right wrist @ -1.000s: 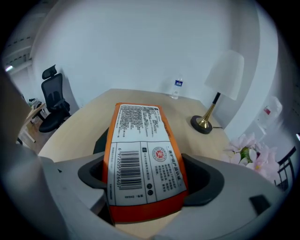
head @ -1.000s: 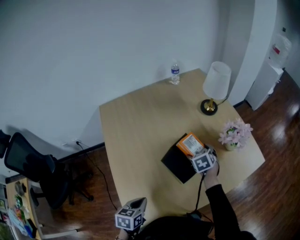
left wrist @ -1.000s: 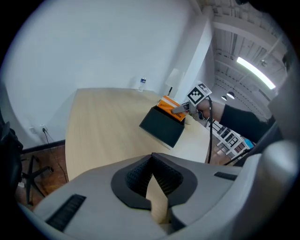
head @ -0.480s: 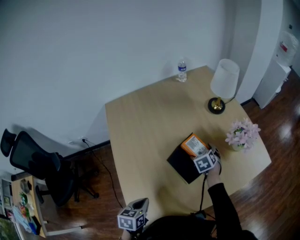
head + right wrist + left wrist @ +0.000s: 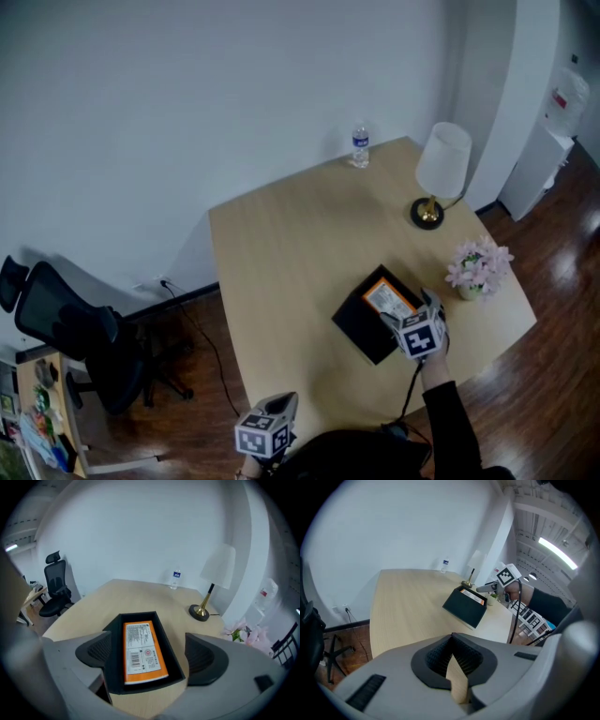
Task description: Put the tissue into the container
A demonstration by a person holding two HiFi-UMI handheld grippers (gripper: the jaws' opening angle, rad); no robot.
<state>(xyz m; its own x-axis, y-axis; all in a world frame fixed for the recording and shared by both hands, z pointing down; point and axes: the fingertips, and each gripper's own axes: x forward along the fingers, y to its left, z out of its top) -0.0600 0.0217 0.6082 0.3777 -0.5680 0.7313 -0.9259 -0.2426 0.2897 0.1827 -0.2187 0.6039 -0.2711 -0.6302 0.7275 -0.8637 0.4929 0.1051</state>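
An orange and white tissue pack (image 5: 140, 651) lies flat inside the black open-top container (image 5: 110, 670), label side up. From the head view, the container (image 5: 361, 328) sits on the table's near right part with the pack (image 5: 388, 300) in its far half. My right gripper (image 5: 149, 654) hovers over the container's near end, open, its jaws wide on either side and touching nothing. Down by the table's near edge my left gripper (image 5: 277, 406) is shut with nothing in it; its own view shows the pads (image 5: 464, 660) meeting, with the container (image 5: 464, 610) far ahead.
On the wooden table (image 5: 281, 253) stand a white-shaded lamp (image 5: 437, 169) and a water bottle (image 5: 360, 146) at the far side, and a pot of pink flowers (image 5: 476, 267) to the right of the container. A black office chair (image 5: 66, 328) stands on the floor at left.
The tissue pack has gone from tilted at the right gripper's jaws to lying flat in the container. The right gripper has let go and drawn back a little toward the person.
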